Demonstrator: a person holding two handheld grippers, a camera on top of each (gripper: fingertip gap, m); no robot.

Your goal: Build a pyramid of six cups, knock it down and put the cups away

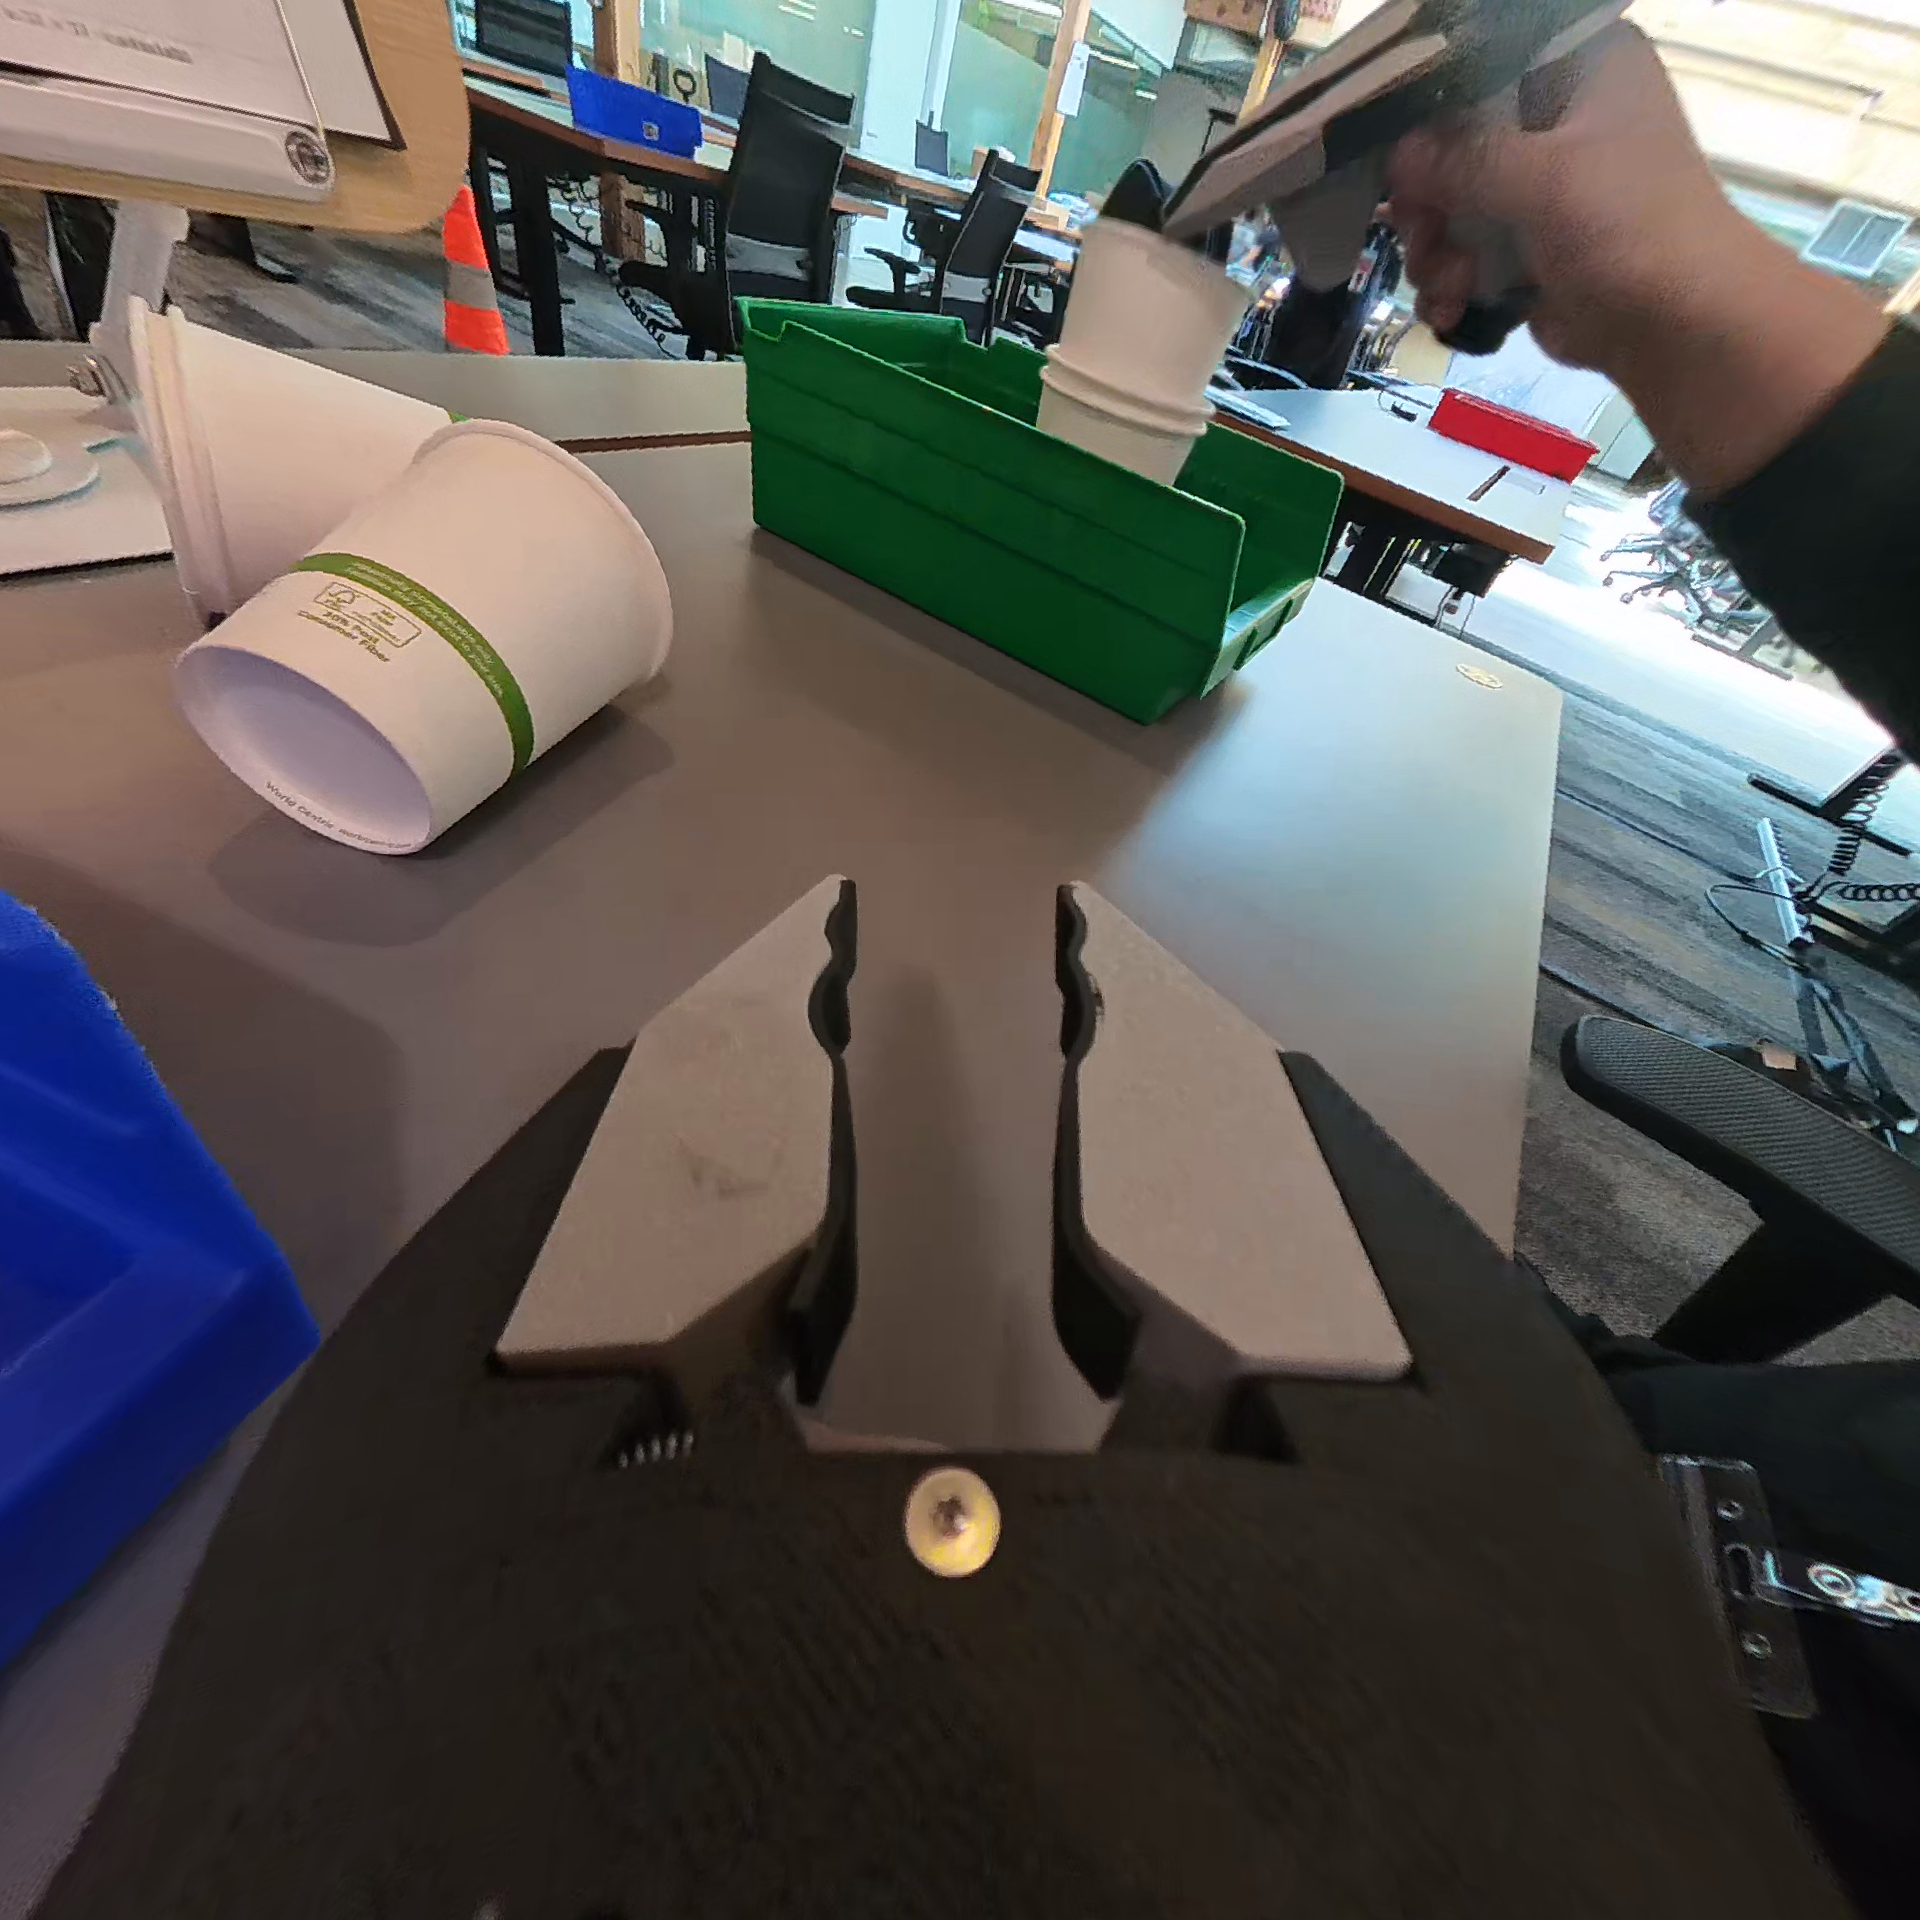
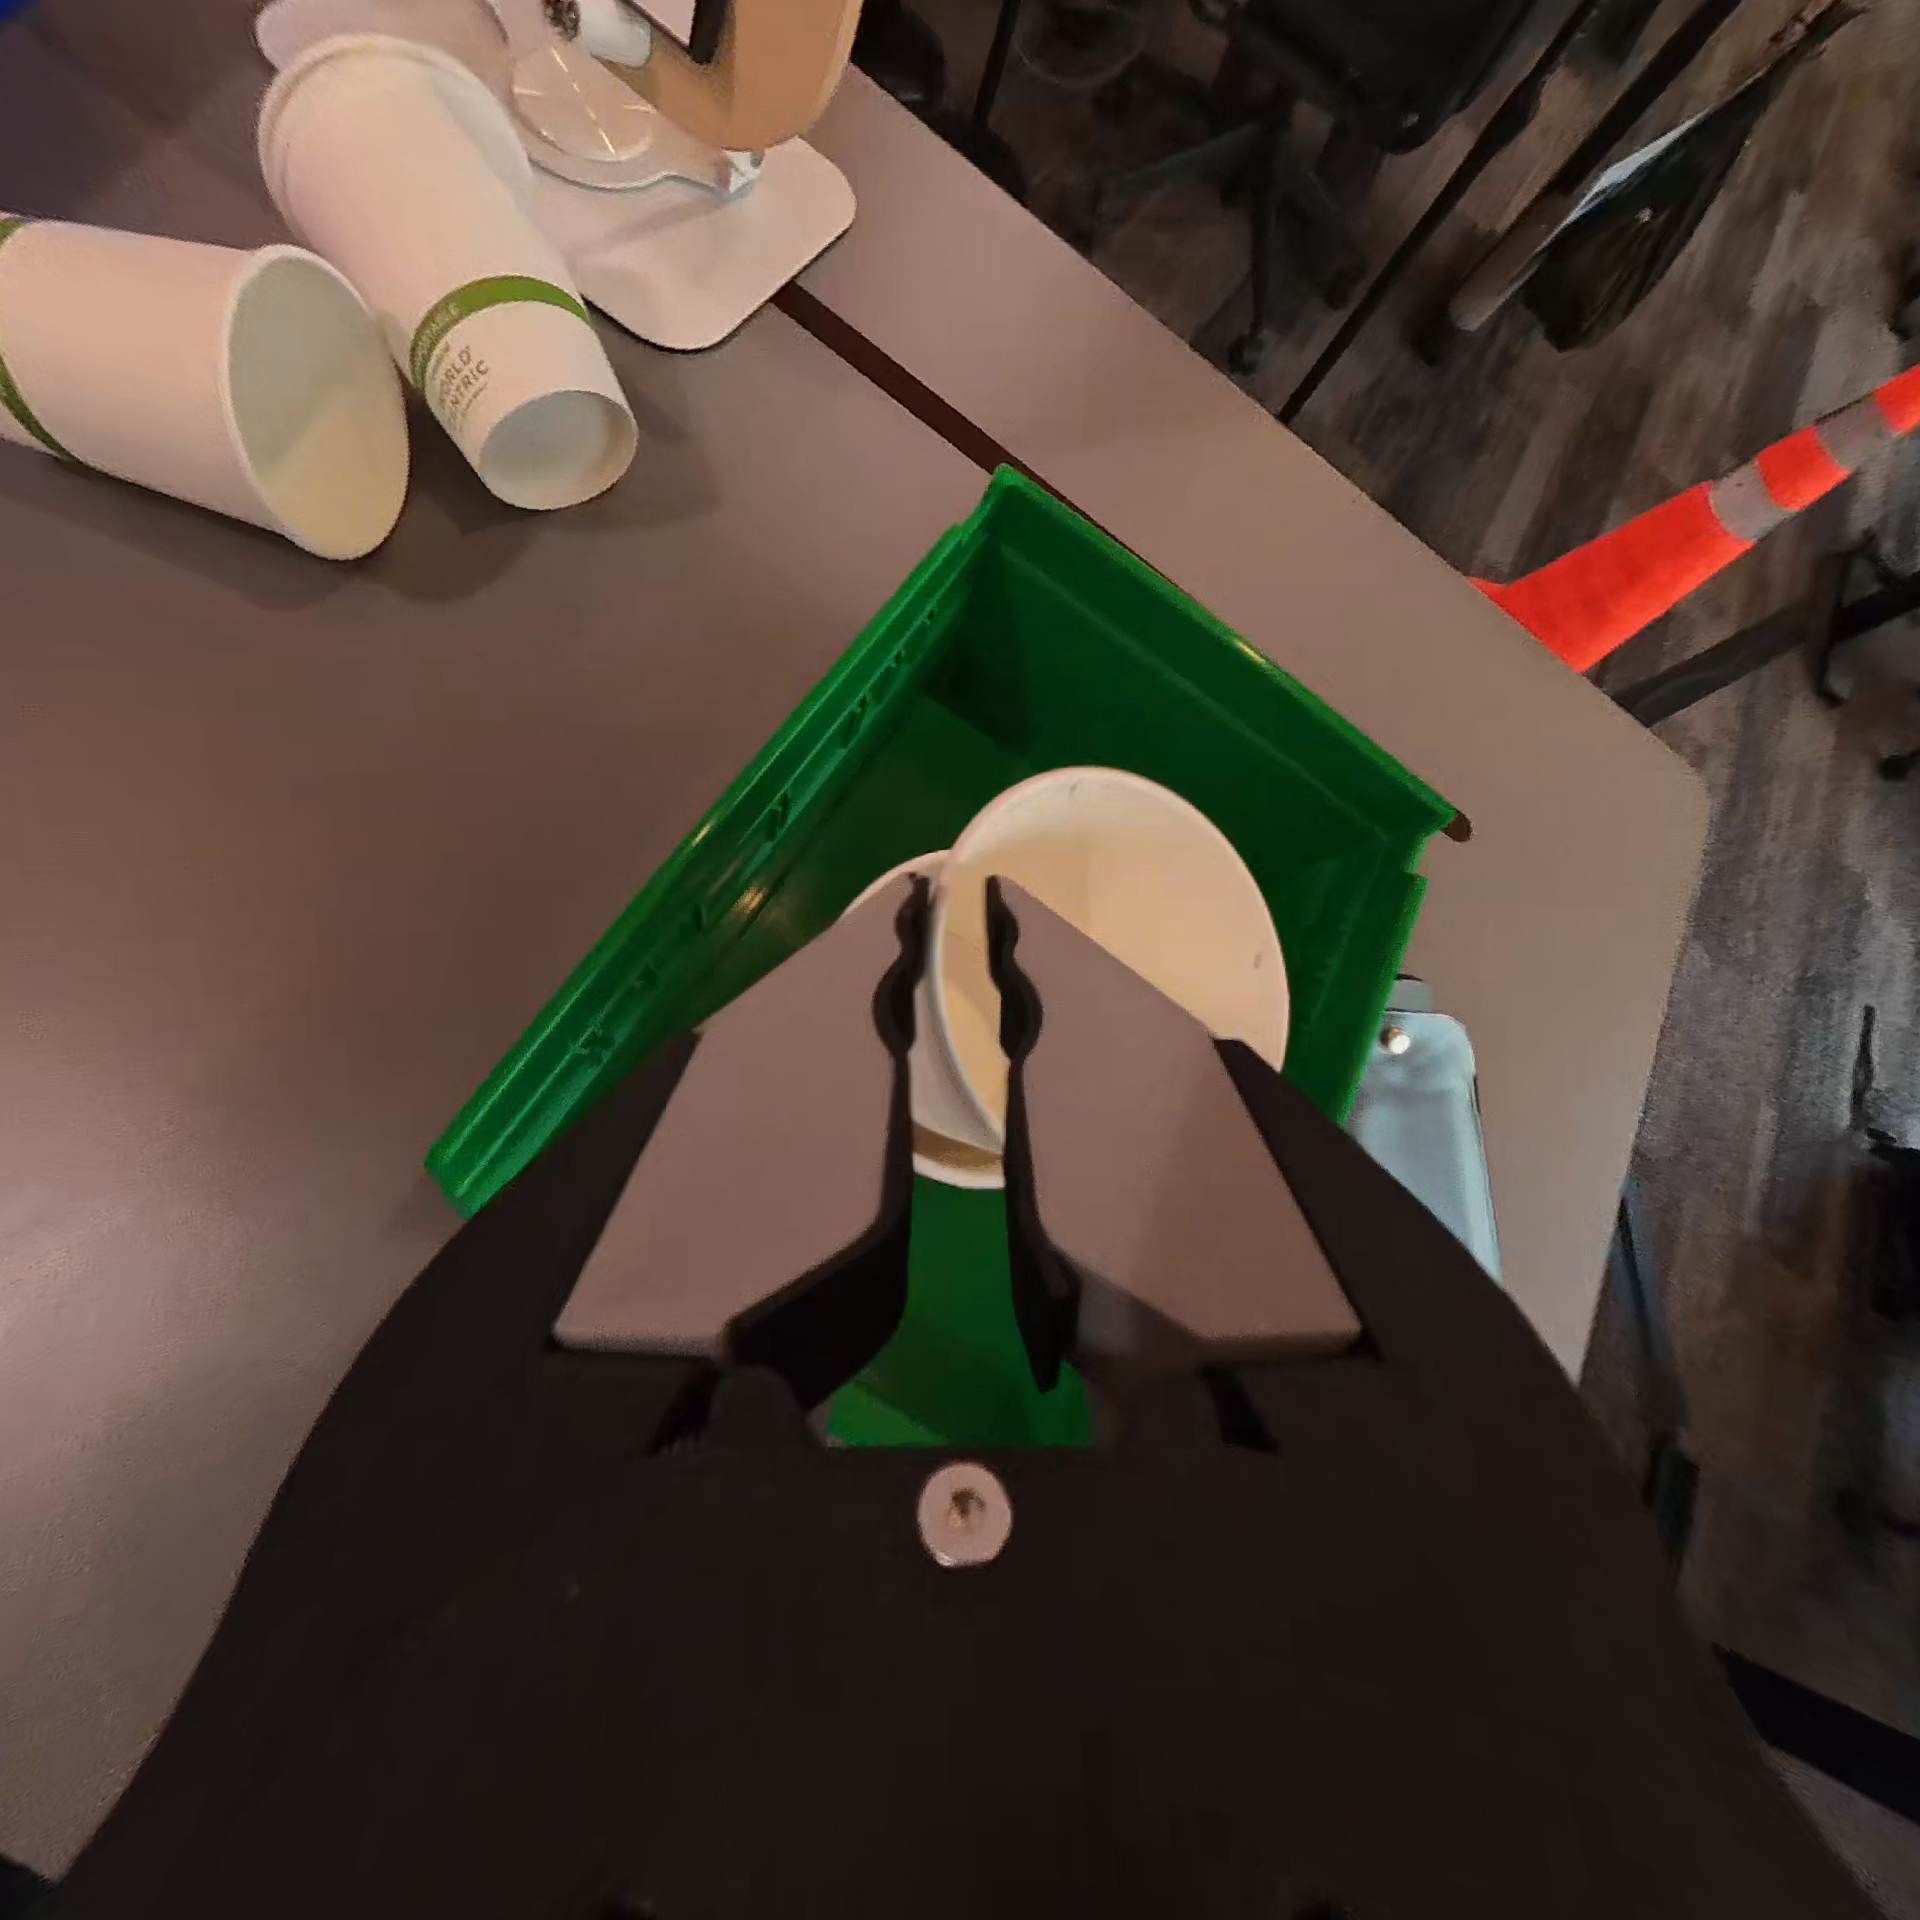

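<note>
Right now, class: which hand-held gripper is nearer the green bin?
Right. The right hand-held gripper holds nested cups above the green bin; the left hand-held gripper hovers apart, empty.

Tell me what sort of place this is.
Most likely an open-plan office or lab workspace: rows of long desks with black office chairs, plastic storage bins such as the green bin on the grey table, and an orange traffic cone on the floor.
</note>
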